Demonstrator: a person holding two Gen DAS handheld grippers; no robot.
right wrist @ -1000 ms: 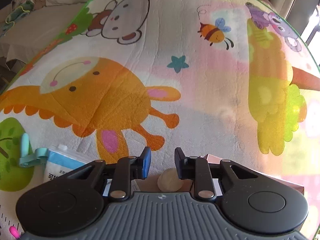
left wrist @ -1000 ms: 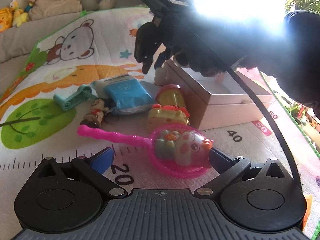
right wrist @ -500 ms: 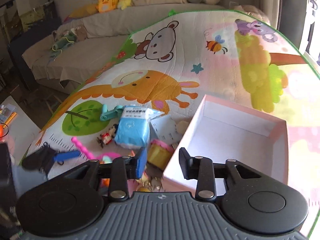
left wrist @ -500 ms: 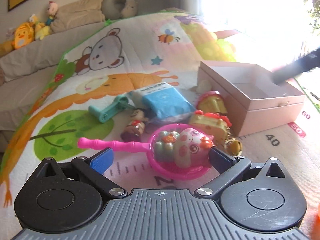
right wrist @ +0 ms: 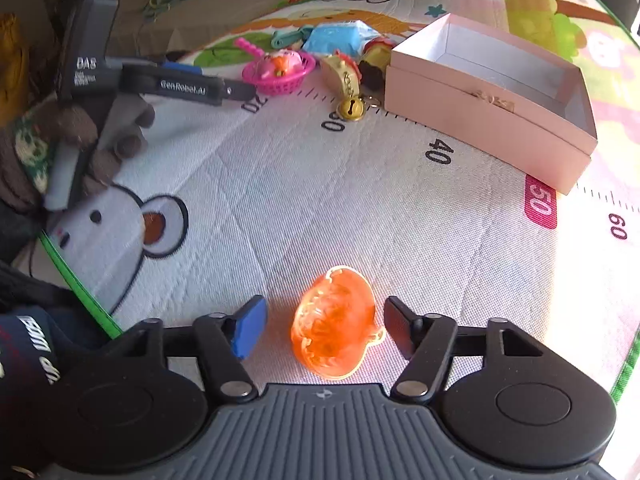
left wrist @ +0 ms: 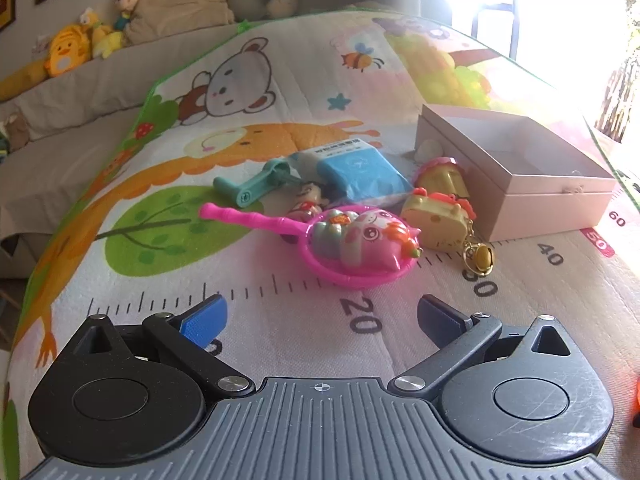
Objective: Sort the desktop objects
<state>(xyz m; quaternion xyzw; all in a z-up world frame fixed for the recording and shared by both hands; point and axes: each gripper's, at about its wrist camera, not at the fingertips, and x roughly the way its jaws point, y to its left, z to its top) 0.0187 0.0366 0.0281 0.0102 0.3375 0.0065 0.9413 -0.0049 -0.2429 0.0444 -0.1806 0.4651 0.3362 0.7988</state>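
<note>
Right hand-held gripper [right wrist: 325, 330] spread wide around orange toy [right wrist: 334, 326] at lower centre, untouched; jaws should be centred before closing. Left hand-held gripper [left wrist: 320, 316] released, empty.

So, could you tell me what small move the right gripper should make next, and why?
Probably close the right gripper on the orange toy. Its jaws stand open on either side of the toy, which lies on the mat apart from the other toys, and the pink box is open and looks empty. The left gripper is open and holds nothing.
</note>
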